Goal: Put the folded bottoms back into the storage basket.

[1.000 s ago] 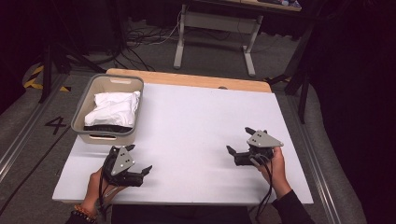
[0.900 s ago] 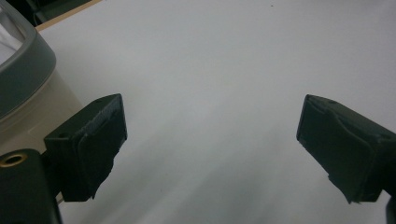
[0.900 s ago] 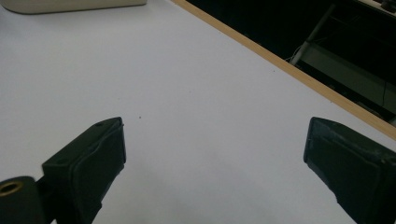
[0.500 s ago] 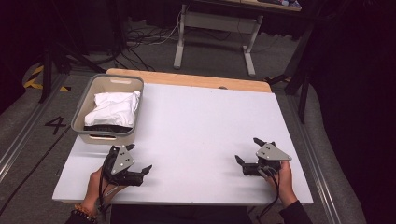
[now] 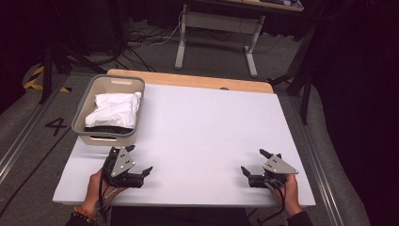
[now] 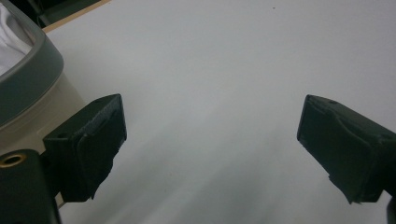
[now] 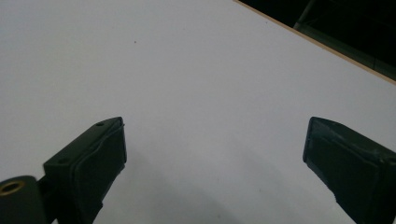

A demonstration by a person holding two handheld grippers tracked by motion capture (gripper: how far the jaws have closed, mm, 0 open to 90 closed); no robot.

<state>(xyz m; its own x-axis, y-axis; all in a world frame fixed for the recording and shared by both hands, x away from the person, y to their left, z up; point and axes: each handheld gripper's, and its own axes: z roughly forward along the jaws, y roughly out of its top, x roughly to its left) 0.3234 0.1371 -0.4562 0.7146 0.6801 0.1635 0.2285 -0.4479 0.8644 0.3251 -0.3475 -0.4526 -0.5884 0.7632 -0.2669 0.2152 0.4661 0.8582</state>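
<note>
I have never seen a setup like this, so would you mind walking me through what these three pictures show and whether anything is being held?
Gladly. No robot here: a person holds a hand-operated tool in each hand. The high view looks down on a white table from above the person's side. There you see the left tongs near the front left edge and the right tongs near the front right.

The other two pictures come from small cameras riding on each tool, looking along its two black jaws. In both, the jaws stand wide apart over bare tabletop, so nothing is held.

At the table's left rear sits a grey bin holding white cloth over something dark. The left gripper view catches the bin's rim close beside its jaw.
</note>
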